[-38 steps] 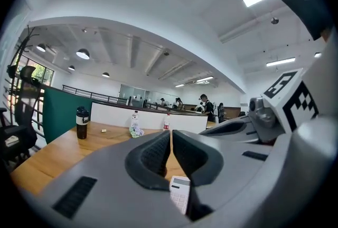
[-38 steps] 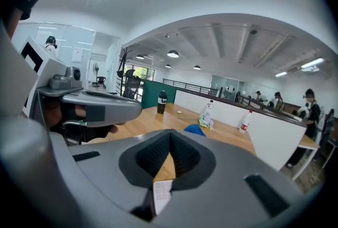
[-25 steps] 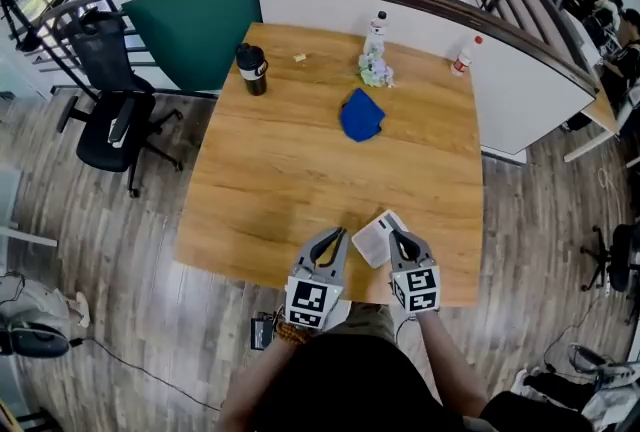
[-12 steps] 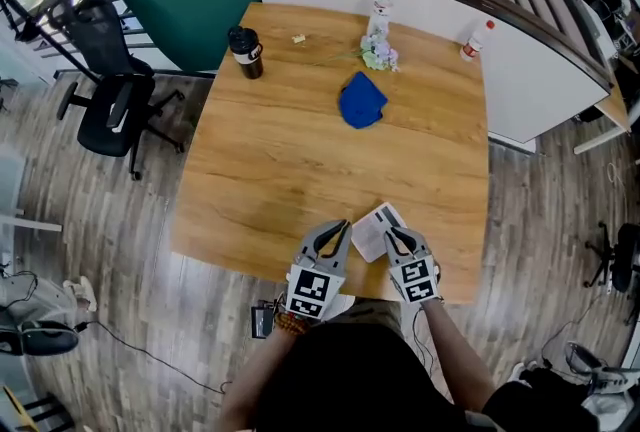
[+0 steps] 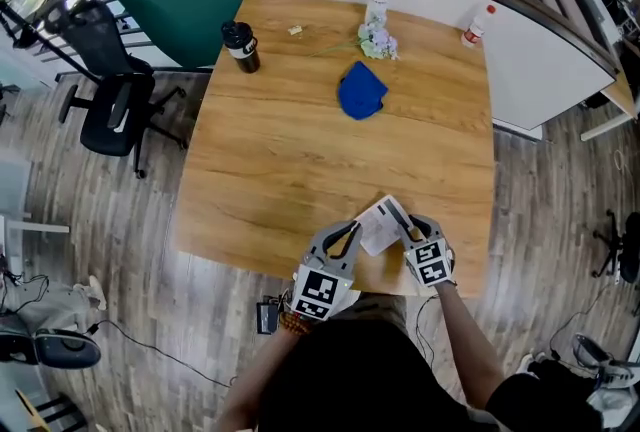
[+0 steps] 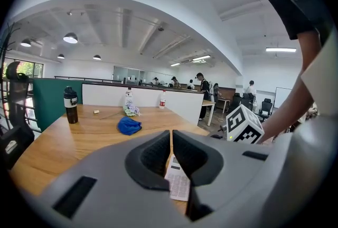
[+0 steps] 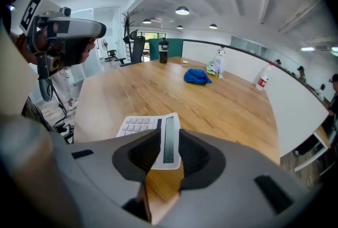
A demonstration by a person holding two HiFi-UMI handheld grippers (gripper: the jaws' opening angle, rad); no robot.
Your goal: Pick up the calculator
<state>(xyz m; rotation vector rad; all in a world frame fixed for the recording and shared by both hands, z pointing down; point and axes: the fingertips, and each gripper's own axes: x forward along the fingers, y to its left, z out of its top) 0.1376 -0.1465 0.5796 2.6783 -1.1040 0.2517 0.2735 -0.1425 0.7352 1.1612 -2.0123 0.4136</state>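
The white calculator [image 5: 381, 223] lies flat on the wooden table [image 5: 300, 160] near its front edge. My right gripper [image 5: 410, 228] is at its right end. In the right gripper view the jaws of that gripper [image 7: 169, 137] have just been opening and stand apart on either side of the calculator's display end [image 7: 168, 143], with no pad pressing on it. My left gripper [image 5: 345, 236] sits just left of the calculator with its jaws together. In the left gripper view the gripper [image 6: 171, 143] holds nothing, and the calculator [image 6: 177, 183] shows below its tips.
A blue cloth [image 5: 360, 90], a black tumbler [image 5: 240, 47], a clear bottle by a crumpled wrapper [image 5: 377, 5] and a red-capped bottle [image 5: 477, 24] stand at the table's far side. An office chair [image 5: 110, 110] is off to the left. The table edge runs just below the grippers.
The right gripper has come down over the calculator's right end and its jaws have opened. The left gripper has edged closer to the calculator. The calculator has stayed in place.
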